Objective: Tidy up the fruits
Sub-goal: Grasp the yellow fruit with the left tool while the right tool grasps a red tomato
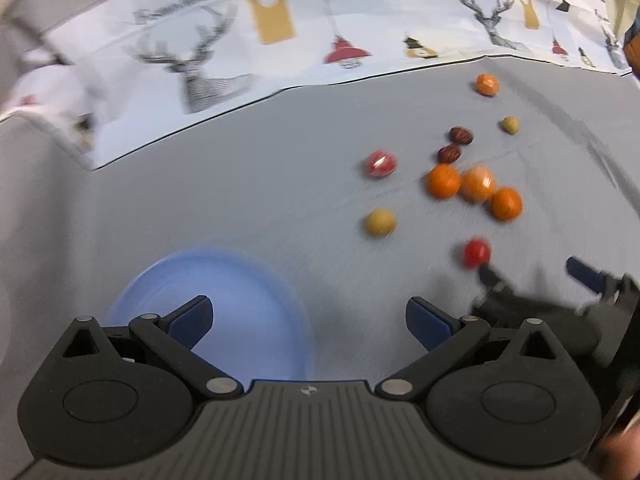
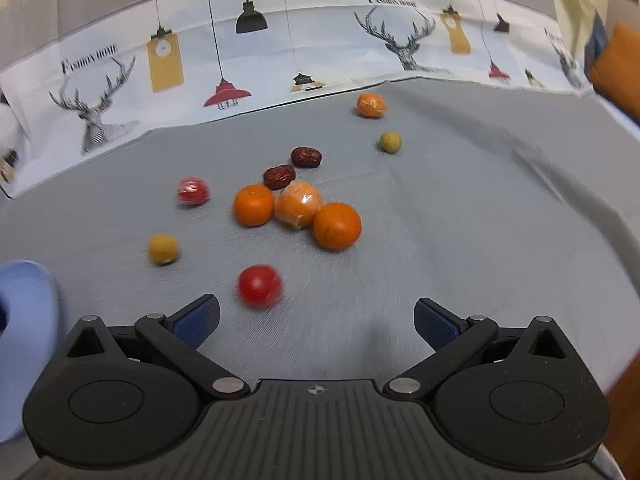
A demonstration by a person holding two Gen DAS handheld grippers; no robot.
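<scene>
I'm at the very start here, as I judge it: nothing is sorted. The pale blue round plastic bowl (image 1: 208,320) looks empty, and every fruit lies loose on the grey cloth-covered worktop (image 2: 460,220).

My left gripper (image 1: 309,317) hangs over the bowl's right edge, jaws spread wide, holding nothing. My right gripper (image 2: 316,318) is also released and empty, with the glossy red cherry tomato (image 2: 260,286) just beyond its left finger, near side of the scatter.

Further out: three round orange mandarins (image 2: 298,212) bunched and touching, two wrinkled dark red dates (image 2: 292,167) just behind them, a red wrapped fruit (image 2: 193,191) to the left, a dull yellow round fruit (image 2: 163,249) near left, a small olive-green fruit (image 2: 391,142) and a lone wrapped orange fruit (image 2: 371,105) far right.

The left wrist view gives me nearly the whole bowl and my right gripper reaching in beside the tomato, though blurred. The right wrist view is sharper on the fruit but shows only a sliver of the bowl at the left edge.
</scene>
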